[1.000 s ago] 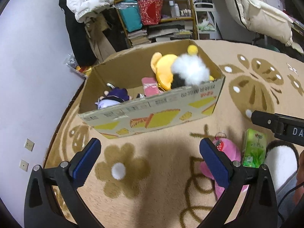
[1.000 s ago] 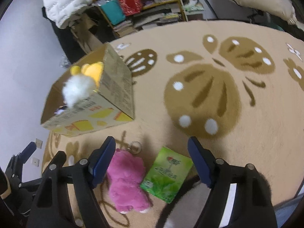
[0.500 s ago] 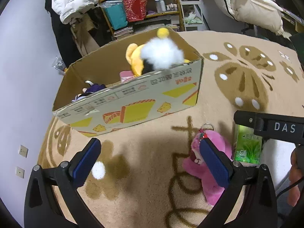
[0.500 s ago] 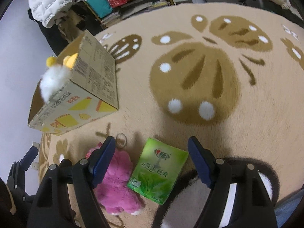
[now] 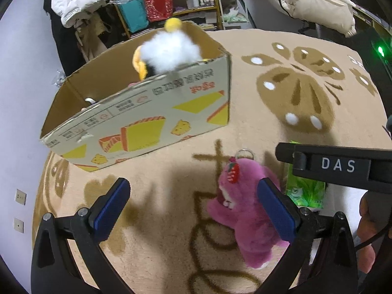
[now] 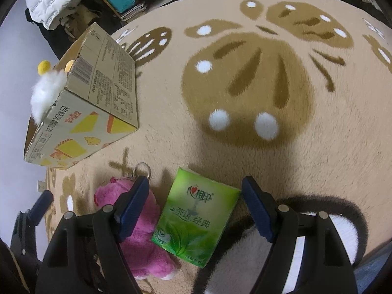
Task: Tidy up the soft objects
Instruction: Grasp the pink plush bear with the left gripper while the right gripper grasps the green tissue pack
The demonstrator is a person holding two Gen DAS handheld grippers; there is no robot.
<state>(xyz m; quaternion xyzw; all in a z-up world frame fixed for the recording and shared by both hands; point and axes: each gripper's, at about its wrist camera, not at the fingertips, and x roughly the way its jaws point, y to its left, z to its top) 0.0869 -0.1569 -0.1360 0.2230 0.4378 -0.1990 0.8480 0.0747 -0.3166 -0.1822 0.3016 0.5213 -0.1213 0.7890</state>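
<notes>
Sprawled across the floor, a beige rug (image 6: 281, 147) with brown butterflies. On it, a cardboard box (image 5: 147, 122), white-and-yellow plush (image 5: 171, 51) poking over its rim. Nearer, a pink plush bear (image 5: 242, 210) on its back, green tissue pack (image 6: 196, 218) just beside. Left claw (image 5: 193, 210) gaping wide, gripping nothing, one pad over the bear. Right claw (image 6: 196, 210) wide too, empty, straddling the pack.
</notes>
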